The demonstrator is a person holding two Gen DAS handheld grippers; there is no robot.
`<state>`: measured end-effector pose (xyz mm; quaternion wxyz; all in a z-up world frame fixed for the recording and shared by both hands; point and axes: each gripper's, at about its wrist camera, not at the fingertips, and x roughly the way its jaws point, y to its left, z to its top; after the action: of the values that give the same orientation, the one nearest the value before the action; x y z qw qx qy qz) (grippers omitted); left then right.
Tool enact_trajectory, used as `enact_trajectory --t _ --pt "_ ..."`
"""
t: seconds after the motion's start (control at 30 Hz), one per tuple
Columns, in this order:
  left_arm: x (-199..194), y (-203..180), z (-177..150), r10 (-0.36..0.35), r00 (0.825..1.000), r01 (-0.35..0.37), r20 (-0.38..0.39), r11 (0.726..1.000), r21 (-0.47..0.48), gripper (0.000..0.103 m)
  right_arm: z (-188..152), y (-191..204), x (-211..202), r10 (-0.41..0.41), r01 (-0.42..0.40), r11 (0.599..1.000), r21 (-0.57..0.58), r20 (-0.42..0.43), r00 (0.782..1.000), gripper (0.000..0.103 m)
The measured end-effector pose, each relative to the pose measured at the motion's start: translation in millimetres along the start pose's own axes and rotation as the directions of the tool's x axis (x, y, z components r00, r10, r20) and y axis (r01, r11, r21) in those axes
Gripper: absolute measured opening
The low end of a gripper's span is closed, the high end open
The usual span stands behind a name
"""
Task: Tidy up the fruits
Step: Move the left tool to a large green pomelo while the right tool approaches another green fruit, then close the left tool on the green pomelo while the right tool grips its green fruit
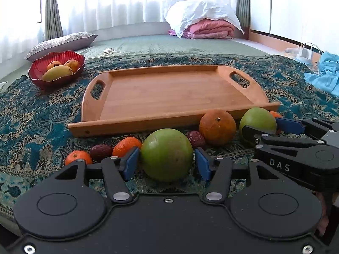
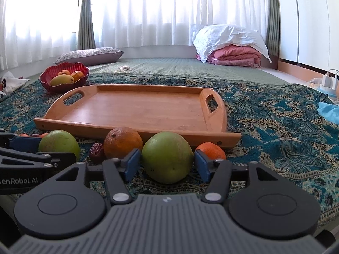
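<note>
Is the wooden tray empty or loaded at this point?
Empty. The wooden tray shows bare floor in both views; the fruit lies on the cloth before it.

Left gripper and right gripper, side by side, jaws parted.

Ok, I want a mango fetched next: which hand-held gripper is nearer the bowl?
Left. The left hand-held gripper straddles a green fruit right of the bowl; the right hand-held gripper sits further right, around another green fruit.
</note>
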<state>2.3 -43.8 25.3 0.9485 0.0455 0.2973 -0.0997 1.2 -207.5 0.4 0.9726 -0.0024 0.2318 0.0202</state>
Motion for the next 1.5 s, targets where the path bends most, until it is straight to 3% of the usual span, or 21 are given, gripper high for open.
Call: enact_trajectory --t 0.2,0.27,0.37,0.87,1.03,1.17,1.5 --pt "0.9 -2.8 2.0 0.021 1.000 -0.021 0.009 1.000 0.014 0.054 0.4 5.4 5.7 -0.012 0.012 0.999 -0.041 -0.001 1.000 0.072" --pt "-1.1 -4.9 2.4 0.036 0.999 -0.036 0.005 0.999 0.012 0.054 1.0 6.5 6.5 -0.020 0.019 0.999 -0.047 -0.004 1.000 0.060" --pt "-6.5 -3.7 1.2 0.041 0.999 -0.041 0.006 0.999 -0.021 0.053 2.3 7.0 3.4 -0.022 0.022 0.999 -0.045 -0.004 1.000 0.059" --pt "-18.5 0.9 -11.8 0.036 0.999 -0.035 0.016 0.998 -0.043 0.054 -8.7 4.8 -33.7 -0.005 0.005 1.000 0.012 -0.001 1.000 0.059" --pt "-15.6 -2.3 -12.2 0.045 0.999 -0.044 0.024 0.998 -0.040 0.056 -12.4 7.9 -32.3 -0.016 0.016 1.000 0.001 0.002 1.000 0.060" --pt "-11.0 0.8 -13.3 0.048 0.999 -0.047 0.018 0.996 -0.074 0.069 -13.8 8.2 -27.7 -0.029 0.029 1.000 -0.003 0.005 1.000 0.062" --pt "-7.1 4.1 -17.6 0.028 1.000 -0.027 0.012 0.995 -0.100 0.067 -18.8 5.8 -21.6 -0.043 0.043 0.999 0.004 0.011 0.999 0.061"
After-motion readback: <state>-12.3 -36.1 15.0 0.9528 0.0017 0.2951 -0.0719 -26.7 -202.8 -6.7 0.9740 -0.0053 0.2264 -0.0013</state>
